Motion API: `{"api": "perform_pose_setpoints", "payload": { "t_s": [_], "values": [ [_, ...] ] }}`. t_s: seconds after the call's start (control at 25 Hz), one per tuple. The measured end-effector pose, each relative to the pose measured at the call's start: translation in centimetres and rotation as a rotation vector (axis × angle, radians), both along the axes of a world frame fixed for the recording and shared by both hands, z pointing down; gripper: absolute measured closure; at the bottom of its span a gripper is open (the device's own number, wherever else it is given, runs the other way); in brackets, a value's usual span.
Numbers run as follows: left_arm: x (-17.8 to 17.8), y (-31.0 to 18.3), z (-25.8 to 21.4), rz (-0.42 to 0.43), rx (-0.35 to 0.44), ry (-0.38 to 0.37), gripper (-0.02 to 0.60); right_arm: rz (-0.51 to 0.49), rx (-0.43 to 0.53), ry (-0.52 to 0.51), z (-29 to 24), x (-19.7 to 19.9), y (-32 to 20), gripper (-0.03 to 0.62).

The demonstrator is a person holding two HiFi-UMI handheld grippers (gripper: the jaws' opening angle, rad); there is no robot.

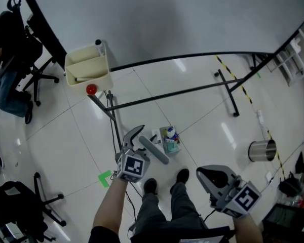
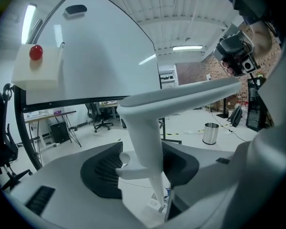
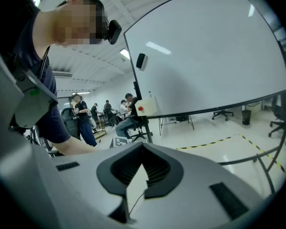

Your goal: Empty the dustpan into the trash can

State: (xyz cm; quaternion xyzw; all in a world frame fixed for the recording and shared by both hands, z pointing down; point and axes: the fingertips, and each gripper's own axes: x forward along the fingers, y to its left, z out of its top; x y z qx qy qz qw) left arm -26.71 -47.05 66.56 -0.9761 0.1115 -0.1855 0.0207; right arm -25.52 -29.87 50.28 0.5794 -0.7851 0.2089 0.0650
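Glossy white floor tiles point(image 1: 192, 105) are seen under a large whiteboard point(image 1: 182, 19) on a black frame, to which a cream tray point(image 1: 88, 67) with a red ball point(image 1: 91, 89) is fixed. Office chairs point(image 1: 20, 49) are placed at the left, and yellow-black tape point(image 1: 233, 75) is laid across the floor.

The dustpan point(image 1: 169, 140), filled with scraps, is set on the floor just ahead of the person's shoes point(image 1: 151, 186), well apart from the steel trash can point(image 1: 262, 150) at the right.

The left gripper point(image 1: 140, 137) is held out low on a bare forearm point(image 1: 114, 206), angled slightly downward. Its jaws are closed partway onto the dustpan's grey handle point(image 1: 154, 150), which is clamped between the pads.

The right gripper point(image 1: 202, 172) is held lower right, near the body, away from everything. Its jaw tips are brought together, and nothing is gripped.
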Motion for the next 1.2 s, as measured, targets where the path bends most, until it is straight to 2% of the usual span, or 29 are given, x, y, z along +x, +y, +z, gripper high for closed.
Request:
{"api": "perform_pose_setpoints", "payload": {
  "t_s": [0.28, 0.48, 0.72, 1.2],
  "values": [
    [0.1, 0.0, -0.2, -0.017, -0.044, 0.019, 0.376, -0.013, -0.004, 0.008, 0.7, -0.1, -0.1, 0.579],
    [-0.5, -0.5, -0.1, -0.073, -0.107, 0.014, 0.376, -0.021, -0.019, 0.025, 1.8, -0.4, -0.7, 0.579],
    [-0.6, -0.6, -0.1, -0.115, -0.134, 0.007, 0.376, -0.011, -0.026, 0.046, 2.5, -0.7, -1.1, 0.579],
    [-1.9, -1.1, -1.5, -0.231, -0.217, 0.103, 0.377, 0.068, -0.027, 0.037, 2.1, 1.1, -0.1, 0.579]
  ]
}}
